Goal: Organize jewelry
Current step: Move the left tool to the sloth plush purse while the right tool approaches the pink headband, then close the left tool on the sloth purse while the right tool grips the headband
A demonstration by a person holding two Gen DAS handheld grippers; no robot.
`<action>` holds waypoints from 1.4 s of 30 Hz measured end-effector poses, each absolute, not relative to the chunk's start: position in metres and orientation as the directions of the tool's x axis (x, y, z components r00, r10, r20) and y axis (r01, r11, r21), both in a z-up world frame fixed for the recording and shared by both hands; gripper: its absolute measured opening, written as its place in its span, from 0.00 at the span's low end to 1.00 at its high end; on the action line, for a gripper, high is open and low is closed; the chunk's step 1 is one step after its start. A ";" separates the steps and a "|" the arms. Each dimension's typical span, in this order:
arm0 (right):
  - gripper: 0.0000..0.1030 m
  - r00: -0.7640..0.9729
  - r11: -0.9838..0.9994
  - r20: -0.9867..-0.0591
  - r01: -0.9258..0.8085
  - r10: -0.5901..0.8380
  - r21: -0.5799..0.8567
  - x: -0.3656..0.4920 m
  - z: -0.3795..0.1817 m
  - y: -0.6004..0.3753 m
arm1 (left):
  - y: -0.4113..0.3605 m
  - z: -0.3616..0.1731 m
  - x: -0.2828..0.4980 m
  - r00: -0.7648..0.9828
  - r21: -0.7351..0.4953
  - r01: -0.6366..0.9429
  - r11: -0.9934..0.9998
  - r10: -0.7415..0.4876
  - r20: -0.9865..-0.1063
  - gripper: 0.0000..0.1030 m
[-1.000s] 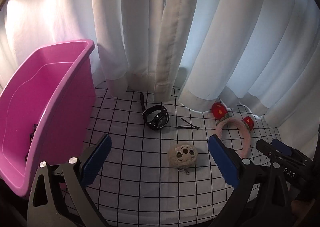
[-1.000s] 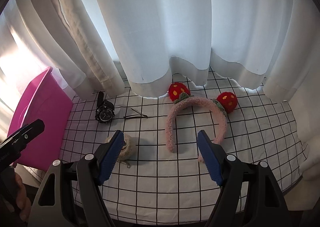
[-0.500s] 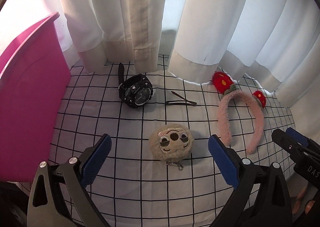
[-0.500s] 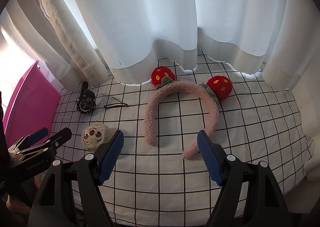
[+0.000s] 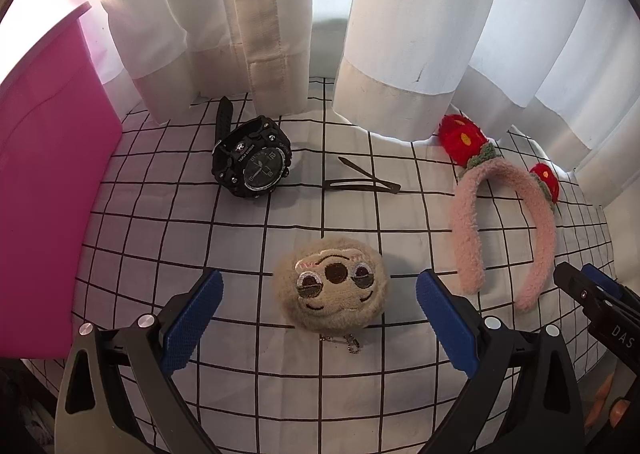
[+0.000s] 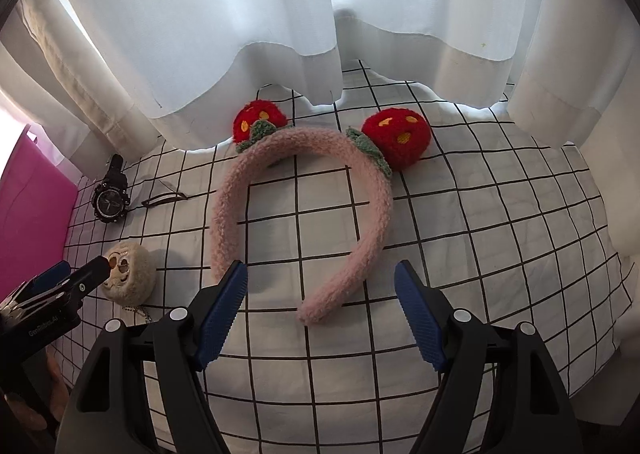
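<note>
Left gripper spread wide, ribbed blue pads either side of a round fuzzy beige plush with stitched face and bead chain. Ahead: chunky black watch, thin dark hairpin; pink bin left. Right gripper wide too, flanking one end of fleecy pink headband, strawberries ahead, on gridded cloth.

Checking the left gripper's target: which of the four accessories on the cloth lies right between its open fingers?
The plush sloth keychain, framed by the left gripper; the watch, hair clip and headband lie farther off.
</note>
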State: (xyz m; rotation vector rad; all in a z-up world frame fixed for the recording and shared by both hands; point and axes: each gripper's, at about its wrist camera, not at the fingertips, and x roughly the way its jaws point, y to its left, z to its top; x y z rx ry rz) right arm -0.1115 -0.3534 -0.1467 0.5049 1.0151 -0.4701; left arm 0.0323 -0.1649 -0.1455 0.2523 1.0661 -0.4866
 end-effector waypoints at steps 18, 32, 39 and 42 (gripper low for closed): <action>0.70 0.372 0.761 -0.919 0.632 -0.131 0.147 -0.088 -0.191 -0.394 | -0.171 -0.176 0.047 0.394 -0.002 0.447 0.894 -0.199 -0.897 0.93; 0.71 0.352 0.788 -0.906 0.615 -0.233 0.037 -0.071 -0.207 -0.392 | -0.175 -0.196 0.052 0.398 -0.006 0.438 0.899 -0.200 -0.895 0.93; 0.85 0.359 0.777 -0.894 0.629 -0.267 0.020 -0.060 -0.214 -0.385 | -0.176 -0.211 0.053 0.393 0.017 0.437 0.899 -0.174 -0.903 0.95; 0.89 0.363 0.773 -0.890 0.634 -0.275 0.020 -0.059 -0.217 -0.386 | -0.175 -0.211 0.053 0.409 0.018 0.433 0.901 -0.178 -0.895 0.95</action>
